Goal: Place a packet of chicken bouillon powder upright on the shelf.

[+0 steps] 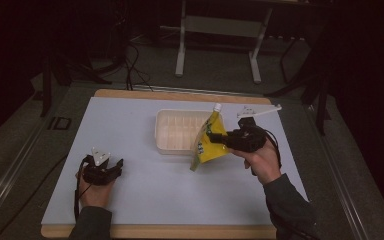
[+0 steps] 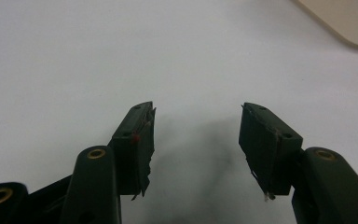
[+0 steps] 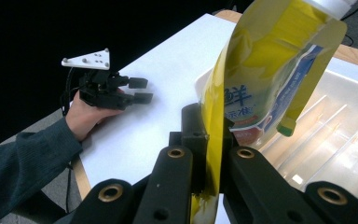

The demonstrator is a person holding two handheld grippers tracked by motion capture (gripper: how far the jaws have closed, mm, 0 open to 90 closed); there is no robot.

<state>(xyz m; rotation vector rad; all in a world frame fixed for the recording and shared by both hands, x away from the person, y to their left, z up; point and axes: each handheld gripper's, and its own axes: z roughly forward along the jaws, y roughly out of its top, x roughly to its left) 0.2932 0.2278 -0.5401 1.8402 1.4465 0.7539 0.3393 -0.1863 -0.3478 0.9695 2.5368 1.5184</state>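
Yellow spouted pouch (image 1: 210,142) clamped between right gripper (image 1: 219,138) jaws, held tilted over the white tray's (image 1: 172,131) right edge, left gripper (image 1: 114,167) rested open-jawed on white board (image 1: 145,195), well left of tray.

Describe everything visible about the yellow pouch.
The yellow pouch is a soft, glossy refill bag with a white screw cap at its top corner and a blue and white label with printed characters. It is held off the table, tilted with the cap up, over the near right edge of the pale plastic tray. The right hand-held gripper is shut on its lower part; nothing else touches it.
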